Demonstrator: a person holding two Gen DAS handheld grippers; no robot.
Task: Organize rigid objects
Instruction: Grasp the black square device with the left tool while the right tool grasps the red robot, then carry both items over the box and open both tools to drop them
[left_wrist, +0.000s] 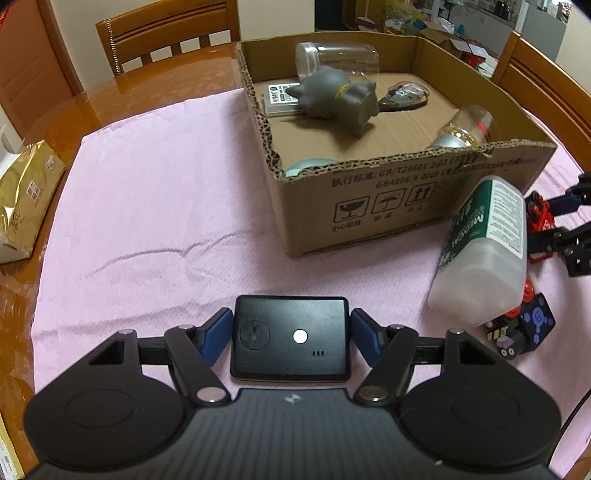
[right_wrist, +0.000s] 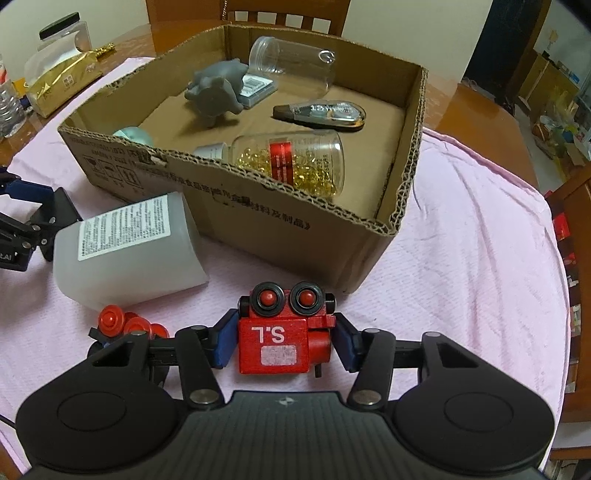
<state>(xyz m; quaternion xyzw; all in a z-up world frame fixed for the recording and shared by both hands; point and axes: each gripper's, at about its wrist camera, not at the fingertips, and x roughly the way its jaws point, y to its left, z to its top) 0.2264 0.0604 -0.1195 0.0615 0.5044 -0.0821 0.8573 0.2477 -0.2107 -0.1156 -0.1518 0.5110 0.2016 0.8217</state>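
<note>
My left gripper (left_wrist: 290, 338) is shut on a flat black box (left_wrist: 290, 338) with a white dot, low over the pink cloth (left_wrist: 155, 221). My right gripper (right_wrist: 284, 341) is shut on a red toy block robot (right_wrist: 282, 332) marked "S.L", its blue pads pressing both sides. An open cardboard box (left_wrist: 369, 192) (right_wrist: 280, 225) stands just beyond both. Inside lie a grey animal figure (left_wrist: 340, 98) (right_wrist: 218, 90), a clear empty jar (left_wrist: 338, 59) (right_wrist: 291, 62), a bottle of golden capsules (right_wrist: 291, 162) (left_wrist: 467, 127), a correction tape (right_wrist: 325, 112) and a small white case (left_wrist: 279, 99).
A white plastic bottle (left_wrist: 484, 254) (right_wrist: 129, 243) lies on its side beside the carton. A dark toy block with red knobs (left_wrist: 524, 328) (right_wrist: 125, 326) lies near it. A gold packet (left_wrist: 26, 192) (right_wrist: 61, 86) rests at the cloth's left. Wooden chairs (left_wrist: 166, 33) ring the table.
</note>
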